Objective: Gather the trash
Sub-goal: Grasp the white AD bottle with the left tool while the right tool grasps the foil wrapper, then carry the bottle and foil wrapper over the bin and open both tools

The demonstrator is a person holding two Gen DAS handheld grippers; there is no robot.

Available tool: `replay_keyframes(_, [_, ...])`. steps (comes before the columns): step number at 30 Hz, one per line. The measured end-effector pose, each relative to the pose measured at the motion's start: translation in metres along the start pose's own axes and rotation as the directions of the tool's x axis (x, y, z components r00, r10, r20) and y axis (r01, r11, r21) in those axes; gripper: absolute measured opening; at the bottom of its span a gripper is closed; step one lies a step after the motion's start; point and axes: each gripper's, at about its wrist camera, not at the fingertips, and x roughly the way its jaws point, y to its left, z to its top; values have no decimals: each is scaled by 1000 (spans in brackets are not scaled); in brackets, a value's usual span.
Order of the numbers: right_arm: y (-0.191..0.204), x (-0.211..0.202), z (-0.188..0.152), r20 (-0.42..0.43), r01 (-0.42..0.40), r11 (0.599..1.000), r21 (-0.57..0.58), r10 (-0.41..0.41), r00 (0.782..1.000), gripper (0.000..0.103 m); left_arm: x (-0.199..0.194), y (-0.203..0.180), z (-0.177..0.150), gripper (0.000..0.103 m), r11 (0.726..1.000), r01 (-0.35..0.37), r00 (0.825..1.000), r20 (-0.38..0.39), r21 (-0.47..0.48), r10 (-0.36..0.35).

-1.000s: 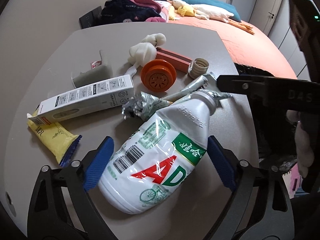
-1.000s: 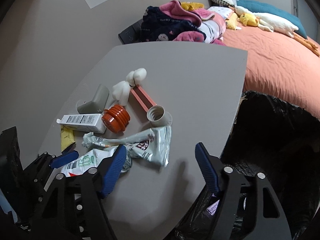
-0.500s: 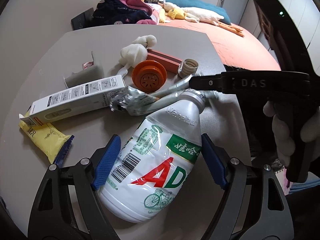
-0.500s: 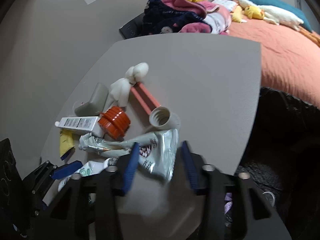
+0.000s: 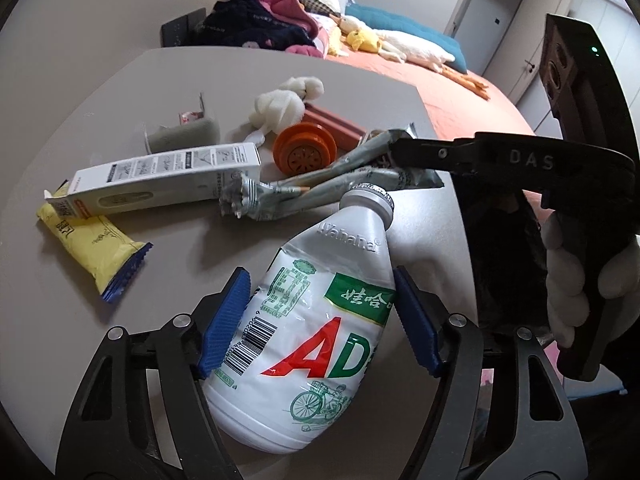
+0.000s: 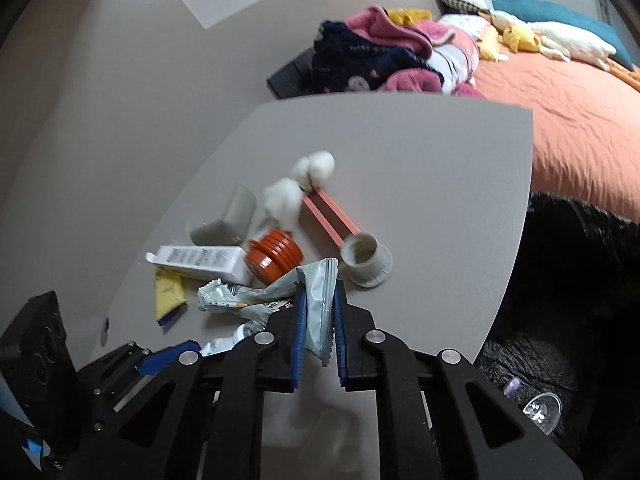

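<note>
Since the earlier frames both sets of jaws have closed: the right ones, then wide apart over the bench, now pinch the wrapper, and the left ones have drawn in against the bottle. Left wrist view: the left gripper (image 5: pixel 322 320) has its blue pads against both flanks of the white bottle (image 5: pixel 316 316), which lies between the jaws with its cap pointing away from them; contact looks firm, though whether the bottle is lifted cannot be told. Ahead of the cap, the right gripper (image 5: pixel 404 152) reaches in from the right and clamps the far end of the silver wrapper (image 5: pixel 304 192). Right wrist view: the wrapper (image 6: pixel 318 300) stands on edge, clamped between the nearly closed jaws of the right gripper (image 6: pixel 319 320); the black trash bag (image 6: pixel 568 280) gapes just off the bench (image 6: pixel 420 160) edge, to the right of the jaws. Judgement: the pick-up step is in hand for two items together. The next move calls for lifting both clear, carrying them over the bag and releasing; the limp wrapper may drag neighbouring litter.
</note>
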Motion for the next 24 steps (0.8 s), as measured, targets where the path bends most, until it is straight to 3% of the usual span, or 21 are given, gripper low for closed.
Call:
replay_keyframes(11, [17,-35,12,88,-20,999,-49,24,996,13,-14,-7,-3,70,1000,6,999,35,-4,-6])
replay_keyframes(24, [1,-81,23,177,5,999,-48,3,984,13,-24,-37,27,70,999,32,993,111,36,-36])
